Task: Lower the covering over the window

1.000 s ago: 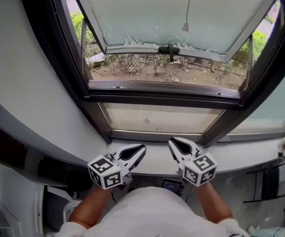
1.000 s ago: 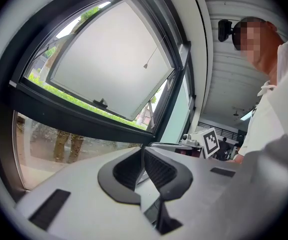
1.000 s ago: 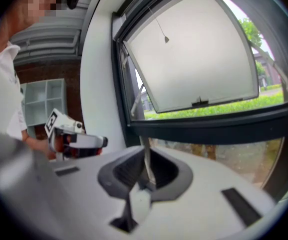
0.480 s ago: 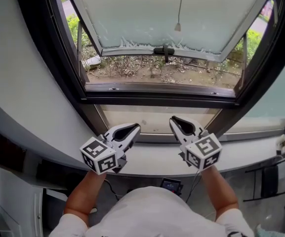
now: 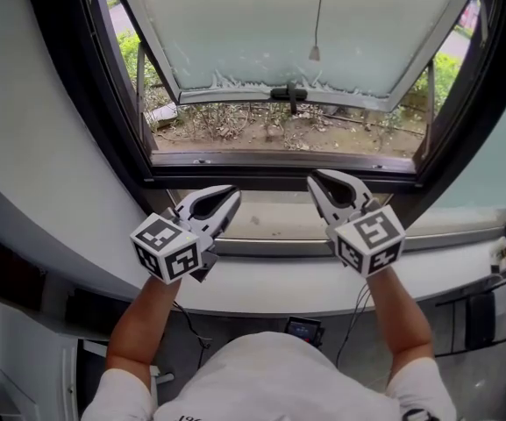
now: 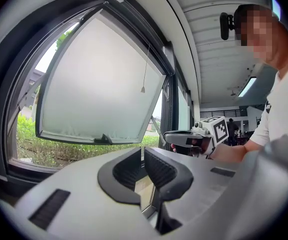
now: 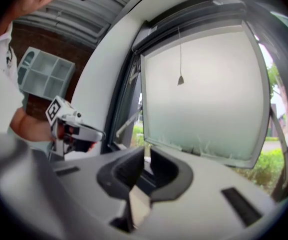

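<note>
Though rolled up out of sight somewhere above the window frame (image 5: 279, 178), can be reached by the thin cord (image 5: 321, 7) dropping down the middle of the opening and ending in a small bell-shaped knob (image 5: 314, 53), seen against the tilted-out frosted pane (image 5: 235, 24). Cannot tell the blind's cloth or weight from here; probably light, and likely to roll down under a steady pull rather than a jerk. Judged limp and very light as to the cord: apt to swing aside at the first touch and to slide through smooth pads, so best pinched just above the knob, using that knob as a stop against slipping. Should be drawn straight down, not outward toward the pane. Found shut tight with nothing between the jaws at the left gripper (image 5: 227, 196); same at the right gripper (image 5: 319, 182), closed and empty. Held side by side over the white sill (image 5: 261, 292), well below the knob and clear of the cord. Must open one pair of jaws before reaching up; easier perhaps with the right, nearer the cord's line.
</note>
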Tool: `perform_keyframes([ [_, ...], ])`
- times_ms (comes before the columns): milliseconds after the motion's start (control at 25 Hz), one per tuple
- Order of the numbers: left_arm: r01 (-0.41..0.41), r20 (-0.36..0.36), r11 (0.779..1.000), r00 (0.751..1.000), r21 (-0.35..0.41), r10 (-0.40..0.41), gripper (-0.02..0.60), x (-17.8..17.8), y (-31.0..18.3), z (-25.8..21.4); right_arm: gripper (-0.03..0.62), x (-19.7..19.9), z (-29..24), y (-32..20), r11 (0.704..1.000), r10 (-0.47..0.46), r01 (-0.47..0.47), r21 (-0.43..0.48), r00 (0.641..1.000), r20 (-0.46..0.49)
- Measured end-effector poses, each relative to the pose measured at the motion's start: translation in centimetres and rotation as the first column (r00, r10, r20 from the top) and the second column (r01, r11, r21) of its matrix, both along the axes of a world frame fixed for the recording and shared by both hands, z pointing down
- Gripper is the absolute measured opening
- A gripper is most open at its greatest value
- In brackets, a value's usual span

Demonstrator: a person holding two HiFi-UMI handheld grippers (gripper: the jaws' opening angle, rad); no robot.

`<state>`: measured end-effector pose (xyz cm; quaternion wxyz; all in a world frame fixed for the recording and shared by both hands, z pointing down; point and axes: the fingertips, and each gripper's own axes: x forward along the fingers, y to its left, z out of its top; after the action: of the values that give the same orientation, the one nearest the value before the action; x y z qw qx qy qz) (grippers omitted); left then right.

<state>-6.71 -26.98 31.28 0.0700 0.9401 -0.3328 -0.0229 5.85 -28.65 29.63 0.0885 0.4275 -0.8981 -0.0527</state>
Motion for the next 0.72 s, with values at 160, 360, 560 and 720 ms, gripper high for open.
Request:
perform_keyframes([
  [160, -0.001, 0.022, 1.0, 1.0, 0.025, 0.001, 0.017, 0.0, -1.0, -1.1, 0.028, -0.1, -2.4, -1.1, 0.998, 0.012, -0.01, 0.057, 1.0, -0.027],
  [360, -0.029, 0.077, 0.998, 0.997, 0.06, 0.025, 0.017, 0.8, -1.8, -2.5, 0.028, -0.2, -5.4, -2.4, 0.99, 0.036, -0.026, 0.137, 0.997, -0.072],
  [560, -0.038, 0.125, 0.995, 0.992, 0.092, 0.026, 0.017, 1.0, -2.8, -4.1, 0.028, 0.6, -7.9, -4.2, 0.983, 0.072, -0.054, 0.176, 0.993, -0.096],
  [720, -0.039, 0.157, 0.992, 0.987, 0.121, 0.02, 0.017, 1.1, -3.6, -5.4, 0.028, 1.0, -9.8, -5.7, 0.977, 0.094, -0.071, 0.201, 0.99, -0.107],
])
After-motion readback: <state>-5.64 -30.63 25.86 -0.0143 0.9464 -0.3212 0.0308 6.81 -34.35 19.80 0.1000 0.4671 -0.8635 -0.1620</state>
